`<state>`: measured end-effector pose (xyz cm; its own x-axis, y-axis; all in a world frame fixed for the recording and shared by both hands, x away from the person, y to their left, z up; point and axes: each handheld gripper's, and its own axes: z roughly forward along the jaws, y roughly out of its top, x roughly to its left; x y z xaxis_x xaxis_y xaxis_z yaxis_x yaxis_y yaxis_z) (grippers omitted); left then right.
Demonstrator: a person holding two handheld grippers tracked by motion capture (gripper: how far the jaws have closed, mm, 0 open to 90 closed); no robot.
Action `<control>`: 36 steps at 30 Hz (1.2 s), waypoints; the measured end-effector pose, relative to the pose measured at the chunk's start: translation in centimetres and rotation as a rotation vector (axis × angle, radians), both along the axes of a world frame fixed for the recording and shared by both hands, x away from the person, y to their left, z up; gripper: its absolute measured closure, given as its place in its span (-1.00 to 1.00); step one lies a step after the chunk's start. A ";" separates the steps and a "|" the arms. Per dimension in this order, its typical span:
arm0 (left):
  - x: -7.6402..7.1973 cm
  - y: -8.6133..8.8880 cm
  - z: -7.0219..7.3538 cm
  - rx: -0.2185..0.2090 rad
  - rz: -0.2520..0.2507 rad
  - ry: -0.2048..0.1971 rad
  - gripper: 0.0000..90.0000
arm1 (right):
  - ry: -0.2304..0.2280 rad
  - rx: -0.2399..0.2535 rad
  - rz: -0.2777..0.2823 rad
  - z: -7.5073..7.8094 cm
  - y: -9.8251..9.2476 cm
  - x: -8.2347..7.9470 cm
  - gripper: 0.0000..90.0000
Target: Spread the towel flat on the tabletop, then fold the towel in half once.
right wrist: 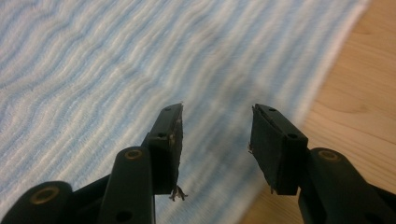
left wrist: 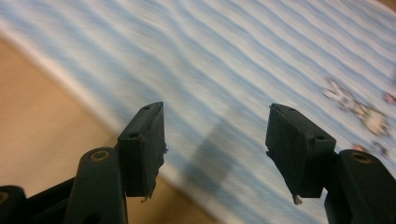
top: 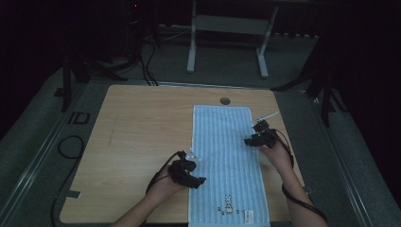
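Both tongs are standing spread with nothing between their jaws: the left gripper point(top: 201, 180) is hovering at the left edge of the towel point(top: 227, 156), the right gripper point(top: 248, 141) at its right edge. That ribbed, pale-blue striped terry towel is lying flat on the wooden table point(top: 137, 137), a small rabbit motif point(top: 228, 204) and a label too small to read sitting near its front hem.

No words, brands or numbers can be read. The light-blue striped cloth towel point(top: 226, 156) bears a small embroidered rabbit figure point(top: 228, 203) near its close end and a white tag point(top: 248, 215) beside it, perhaps printed, but too small to make out.
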<state>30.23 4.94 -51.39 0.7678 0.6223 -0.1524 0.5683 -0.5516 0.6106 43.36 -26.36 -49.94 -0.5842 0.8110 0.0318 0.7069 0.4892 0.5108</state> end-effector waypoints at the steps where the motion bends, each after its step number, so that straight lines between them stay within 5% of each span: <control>1: 0.6 0.4 0.2 -0.009 0.013 0.004 -0.16 | -0.001 0.005 -0.003 0.2 -0.4 0.1 0.17; 6: 3.2 1.8 1.2 -0.027 0.068 -0.013 -0.16 | -0.002 0.016 -0.028 1.1 -1.5 0.5 0.17; 9: 5.9 2.6 2.2 -0.020 0.127 -0.044 -0.16 | -0.007 0.021 -0.042 1.7 -2.1 1.0 0.17; 13: 8.6 2.4 2.3 0.023 0.160 -0.067 -0.16 | 0.003 0.011 -0.060 1.7 -2.4 2.1 0.17; 20: 13.3 2.0 1.0 0.040 0.257 -0.017 -0.16 | 0.044 0.008 -0.122 0.6 -3.0 4.5 0.17; 29: 16.9 0.8 -0.8 0.066 0.317 0.047 -0.16 | 0.076 -0.016 -0.163 -0.5 -2.7 6.8 0.17; 36: 17.3 -0.8 -2.2 0.097 0.306 0.053 -0.11 | 0.080 -0.075 -0.170 -1.8 -1.9 7.1 0.24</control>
<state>47.56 4.14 -53.58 0.5355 0.8365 -0.1161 0.7462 -0.4043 0.5289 50.42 -28.26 -51.70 -0.4364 0.8997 0.0079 0.8195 0.3938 0.4164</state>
